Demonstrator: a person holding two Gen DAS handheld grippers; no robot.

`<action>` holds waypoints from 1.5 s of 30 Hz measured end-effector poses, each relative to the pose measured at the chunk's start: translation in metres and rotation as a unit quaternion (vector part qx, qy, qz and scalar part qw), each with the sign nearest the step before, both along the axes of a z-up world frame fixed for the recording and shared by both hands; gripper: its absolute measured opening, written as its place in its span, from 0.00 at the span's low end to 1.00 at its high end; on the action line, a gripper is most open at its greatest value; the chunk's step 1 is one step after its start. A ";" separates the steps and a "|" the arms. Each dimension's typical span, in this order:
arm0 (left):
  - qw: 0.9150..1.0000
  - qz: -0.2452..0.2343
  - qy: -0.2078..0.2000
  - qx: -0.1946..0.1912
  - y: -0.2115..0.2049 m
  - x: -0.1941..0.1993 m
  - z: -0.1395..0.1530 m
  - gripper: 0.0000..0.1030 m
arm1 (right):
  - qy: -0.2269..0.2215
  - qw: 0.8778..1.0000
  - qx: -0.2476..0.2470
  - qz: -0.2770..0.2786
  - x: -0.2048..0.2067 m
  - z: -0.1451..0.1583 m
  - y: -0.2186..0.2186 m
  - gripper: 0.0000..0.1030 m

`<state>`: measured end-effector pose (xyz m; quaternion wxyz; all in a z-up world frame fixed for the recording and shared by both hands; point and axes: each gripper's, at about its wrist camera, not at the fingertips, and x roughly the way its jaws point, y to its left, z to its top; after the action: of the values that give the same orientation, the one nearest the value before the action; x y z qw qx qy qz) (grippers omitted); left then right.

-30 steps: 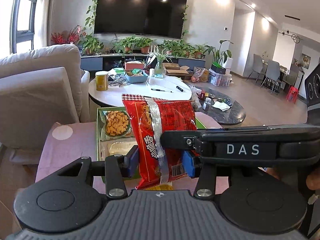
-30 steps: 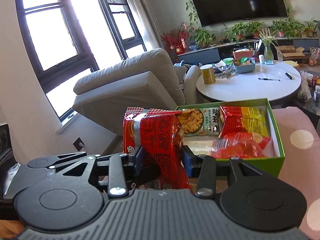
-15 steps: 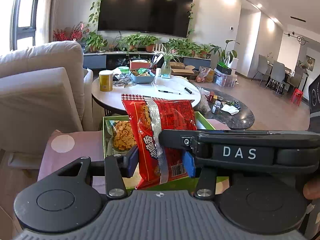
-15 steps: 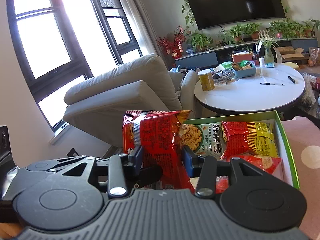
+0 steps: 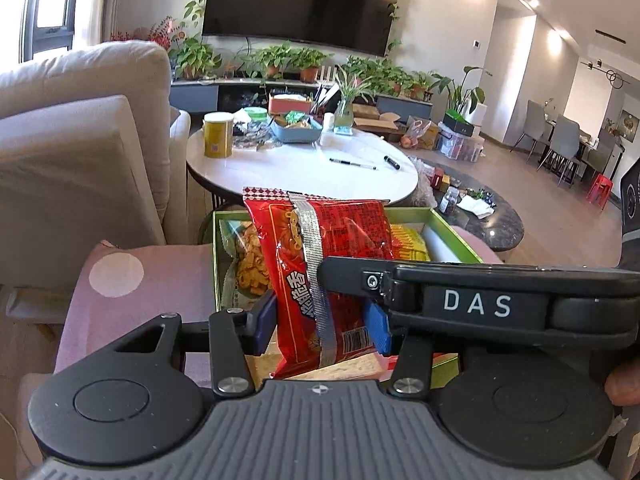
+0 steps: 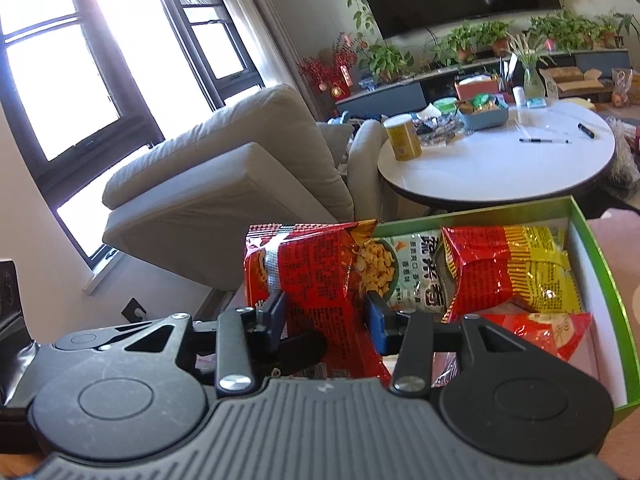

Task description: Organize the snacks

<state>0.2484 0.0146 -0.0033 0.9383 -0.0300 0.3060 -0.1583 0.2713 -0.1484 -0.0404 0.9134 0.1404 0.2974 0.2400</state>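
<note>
- Nearest the cameras, right over the near edge of the green box [image 6: 596, 248], both tools have hold of one red bag [image 5: 320, 264].
- Left gripper [image 5: 322, 326] is clamped on the bag's lower half, blue pads pressed in from either side, silver seam strip facing us.
- Right gripper [image 6: 326, 316] is clamped on that same bag [image 6: 316, 276] from the other side; in the left view its black arm crosses in front of the bag.
- So the bag hangs upright between the two, not yet set down. My read: this one is about to go into the box.
- Down in the box, three packs are already home: a green-and-white pack [image 6: 400, 272] of crunchy bites along the far-left wall, a red-and-yellow pack [image 6: 512, 272] beside it, and a smaller red pack [image 6: 540, 330] nearer the front.
- White floor shows along the box's right wall and at its front, so there looks to be room for the held bag.
- Under the box, a pink spotted cloth [image 5: 132, 280] carries no loose snacks that I can see.
- Beyond the box, the round white table [image 6: 500, 168] has a yellow can [image 6: 402, 138] and a blue tray [image 6: 482, 116] of packets; whether those belong to this job I cannot tell.
- Judging by that: well along, one bag in hand, possibly more to fetch.
</note>
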 end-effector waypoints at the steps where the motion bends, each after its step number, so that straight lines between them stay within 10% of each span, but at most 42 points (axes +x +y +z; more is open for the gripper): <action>1: 1.000 0.000 0.003 0.000 0.000 0.002 -0.002 0.42 | 0.003 1.000 -0.001 0.000 0.002 -0.002 0.000 0.42; 19: 0.998 0.003 0.057 0.004 0.006 0.013 -0.039 0.48 | 0.071 0.997 -0.011 0.010 0.013 -0.039 0.008 0.42; 45: 0.999 0.005 0.025 0.035 0.001 -0.026 -0.026 0.72 | 0.051 0.999 0.000 0.004 -0.016 -0.027 -0.011 0.47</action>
<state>0.2226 0.0160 -0.0290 0.9315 -0.0028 0.3349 -0.1418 0.2553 -0.1589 -0.0674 0.8959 0.1515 0.3443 0.2362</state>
